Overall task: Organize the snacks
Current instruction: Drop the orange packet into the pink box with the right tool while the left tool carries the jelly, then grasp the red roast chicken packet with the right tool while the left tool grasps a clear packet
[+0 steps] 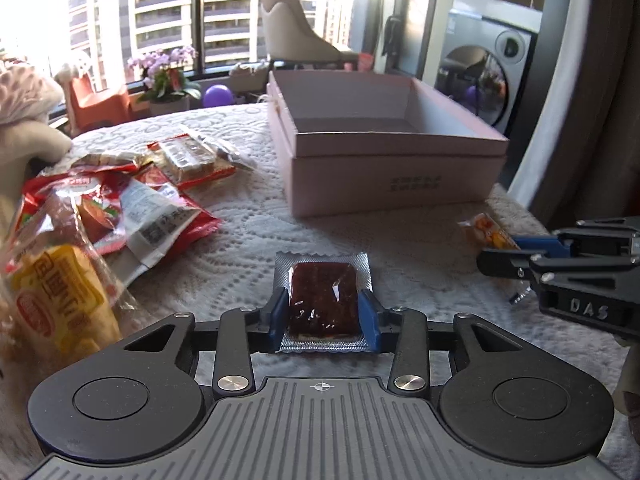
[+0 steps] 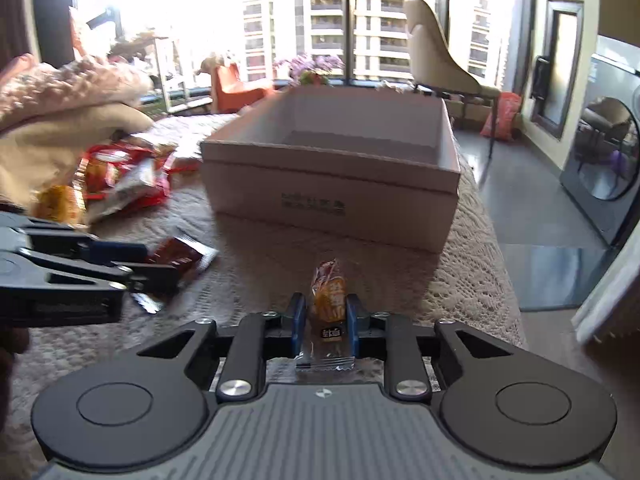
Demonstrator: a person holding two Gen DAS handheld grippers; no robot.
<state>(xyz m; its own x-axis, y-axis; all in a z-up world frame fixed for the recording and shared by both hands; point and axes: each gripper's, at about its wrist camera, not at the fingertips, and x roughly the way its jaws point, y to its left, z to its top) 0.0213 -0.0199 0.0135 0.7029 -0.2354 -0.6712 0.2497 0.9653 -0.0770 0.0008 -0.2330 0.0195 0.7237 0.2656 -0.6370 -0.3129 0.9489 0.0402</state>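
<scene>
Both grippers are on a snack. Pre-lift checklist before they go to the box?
1. Left gripper on the dark red packet: ok, blue fingers press both its sides.
2. Right gripper on the orange packet: ok, shut on it.
3. Packets off the bedspread: cannot tell.
4. Pink box open: ok; floor near the front wall is hidden.
5. Way to the box: ok, bare bedspread between each gripper and its front wall.
6. Grippers apart: ok, a gap shows between them in both views.
</scene>
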